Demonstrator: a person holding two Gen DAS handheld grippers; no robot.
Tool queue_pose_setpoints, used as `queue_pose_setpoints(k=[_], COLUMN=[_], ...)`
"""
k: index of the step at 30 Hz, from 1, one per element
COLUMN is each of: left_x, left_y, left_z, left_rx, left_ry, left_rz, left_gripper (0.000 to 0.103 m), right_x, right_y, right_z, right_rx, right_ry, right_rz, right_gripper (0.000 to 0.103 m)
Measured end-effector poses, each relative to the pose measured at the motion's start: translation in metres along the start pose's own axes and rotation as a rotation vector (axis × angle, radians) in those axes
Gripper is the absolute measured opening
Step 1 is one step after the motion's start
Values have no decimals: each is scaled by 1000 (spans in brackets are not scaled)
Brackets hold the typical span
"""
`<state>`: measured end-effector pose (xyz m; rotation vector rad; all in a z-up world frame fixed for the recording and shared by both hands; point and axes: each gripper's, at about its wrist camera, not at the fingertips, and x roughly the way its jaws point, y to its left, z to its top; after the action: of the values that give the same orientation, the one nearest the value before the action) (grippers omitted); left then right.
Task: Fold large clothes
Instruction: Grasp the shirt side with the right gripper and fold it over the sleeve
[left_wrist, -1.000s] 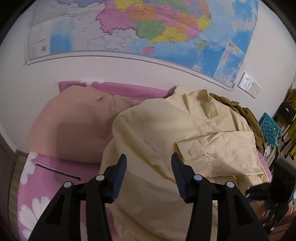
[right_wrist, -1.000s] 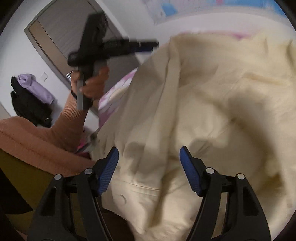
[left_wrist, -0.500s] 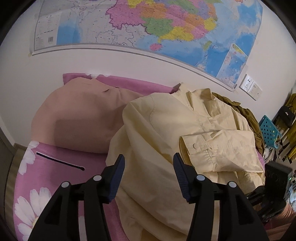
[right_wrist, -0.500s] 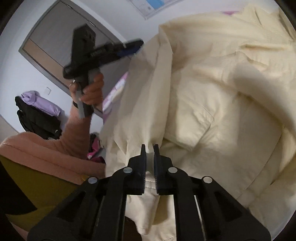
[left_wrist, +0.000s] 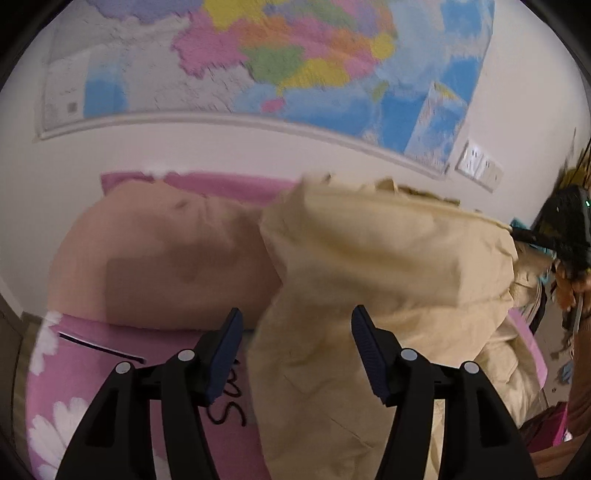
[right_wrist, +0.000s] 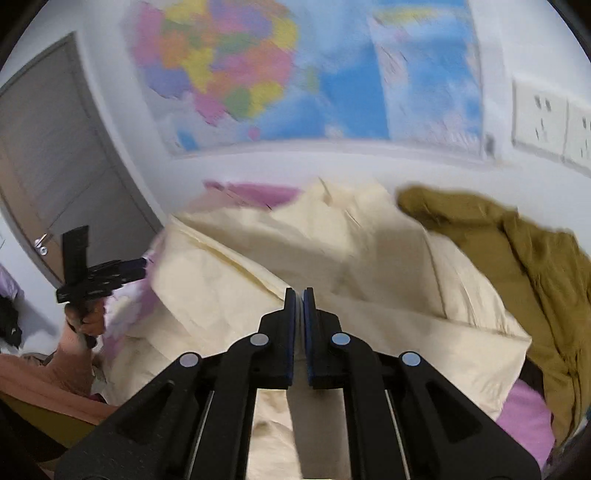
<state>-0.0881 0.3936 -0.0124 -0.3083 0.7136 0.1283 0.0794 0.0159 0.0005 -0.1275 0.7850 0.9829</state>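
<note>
Pink floral bedding (left_wrist: 85, 373) spreads under a big coloured wall map (left_wrist: 295, 55), and on it lies the pale yellow shirt (left_wrist: 369, 280), a large, light, limp garment that drapes and creases wherever it is lifted; it looks thin and soft, nothing fragile about it, but it will sag and slide out of shape unless taken by a firm edge (a hem, a seam or the cuff end would be my pick, since the doubled cloth there gives the pads something to bite); beside it on one side sits a peach pillow (left_wrist: 159, 258), touching the shirt's edge, and on the other an olive-green garment (right_wrist: 528, 258) lies bunched against it; now the right gripper (right_wrist: 299, 295) has its blue pads pressed together, only a sliver between them, with yellow cloth running in beneath them, so it reads as clamped on a fold of the shirt, angled downward over the bed with the cloth pulled into a ridge ahead of it; the left gripper (left_wrist: 295, 325) points down at the shirt's near edge, its jaws have just been opening and stand apart, cloth in front of and below them but nothing pinched; in the right wrist view the person's left hand (right_wrist: 83, 321) holds that tool off the bed's side, orange sleeve (right_wrist: 44, 384) trailing.
</note>
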Motion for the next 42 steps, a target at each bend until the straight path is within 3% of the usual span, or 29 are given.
queue_pose_setpoints(k=[4, 7, 8, 10, 13, 17, 21, 24, 25, 26, 28, 33, 36, 38, 40, 42], left_x=[30, 43, 47, 51, 55, 59, 57, 59, 59, 60, 61, 63, 73, 77, 75, 64], left_y=[-11, -15, -16, -14, -15, -16, -13, -9, -7, -5, -2, 14, 17, 19, 21, 20], left_z=[-4, 4, 8, 12, 11, 7, 4, 1, -1, -2, -6, -15, -19, -23, -24, -20], left_rx=[49, 76, 82, 78, 71, 55, 38, 31, 32, 32, 27, -13, -17, -21, -18, -3], left_ry=[66, 76, 80, 84, 84, 84, 82, 91, 94, 97, 104, 92, 139, 156, 152, 115], left_rz=[52, 97, 103, 101, 88, 79, 76, 72, 70, 67, 60, 9, 36, 36, 40, 63], left_gripper=[58, 59, 59, 59, 59, 59, 61, 61, 61, 61, 62, 70, 69, 69, 69, 69], right_x=[45, 62, 61, 49, 47, 102, 168, 213, 224, 236, 237, 204, 223, 244, 248, 231], right_y=[-22, -25, -21, -12, 29, 99, 147, 163, 163, 160, 147, 116, 108, 99, 90, 76], right_z=[-25, -37, -34, -22, 11, 50, 75, 83, 85, 87, 98, 140, 149, 147, 137, 123], right_rx=[50, 79, 72, 53, -51, -186, -252, -242, -230, -212, -185, -137, -118, -67, -49, -33], right_ry=[107, 145, 129, 52, -25, 48, 131, 230, 258, 296, 269, 58, 29, 80, 95, 86], right_rz=[-40, -84, -108, -73, 44, 208, 299, 314, 313, 323, 341, 318, 255, 231, 209, 203], right_gripper=[8, 25, 40, 60, 62, 64, 71, 69, 48, 16, 5, 1, 0, 1, 8, 28])
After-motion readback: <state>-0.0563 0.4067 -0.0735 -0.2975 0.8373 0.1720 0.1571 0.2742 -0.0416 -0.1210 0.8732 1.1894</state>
